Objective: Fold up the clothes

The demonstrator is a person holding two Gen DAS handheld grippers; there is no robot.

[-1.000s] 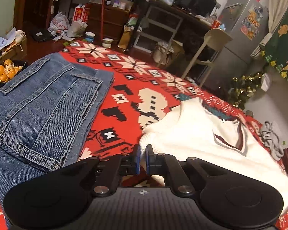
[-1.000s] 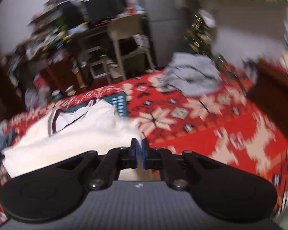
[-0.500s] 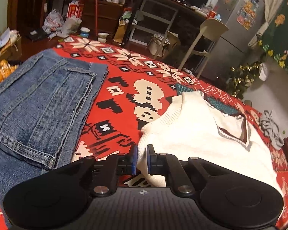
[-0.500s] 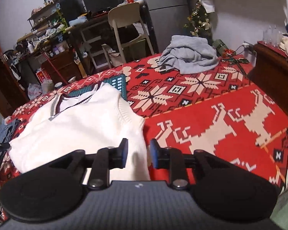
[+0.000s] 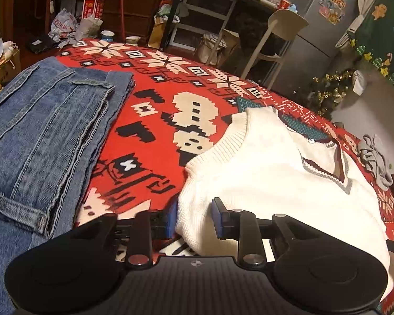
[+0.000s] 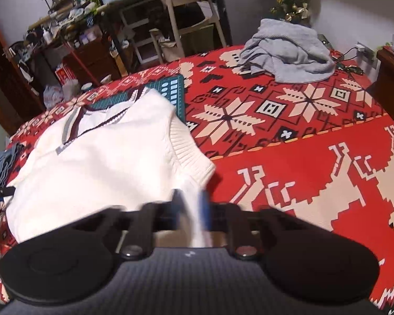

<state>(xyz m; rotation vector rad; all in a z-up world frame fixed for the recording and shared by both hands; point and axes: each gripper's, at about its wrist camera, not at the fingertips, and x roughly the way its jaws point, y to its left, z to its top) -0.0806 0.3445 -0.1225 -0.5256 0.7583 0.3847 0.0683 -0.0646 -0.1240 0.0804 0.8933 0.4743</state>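
Step in hand: gripping the hem of the white knit vest (image 5: 270,173) at both bottom corners to start its fold. It lies flat on the red patterned bed cover (image 6: 289,162), right ahead of both tongs, neck end away from me.

Left tongs (image 5: 193,218): pads a modest gap apart, the hem's left corner bunched between them.

Right tongs (image 6: 190,210): closing on the right corner; view is motion-blurred, so probably on the cloth, can't confirm bite.

Next move, my read: lift both corners evenly and carry the hem up toward the neck, keeping it taut.

Folded jeans (image 5: 47,136) left of left tongs. Grey garment (image 6: 286,50) heaped far ahead of right tongs.

Containers: none in reach.
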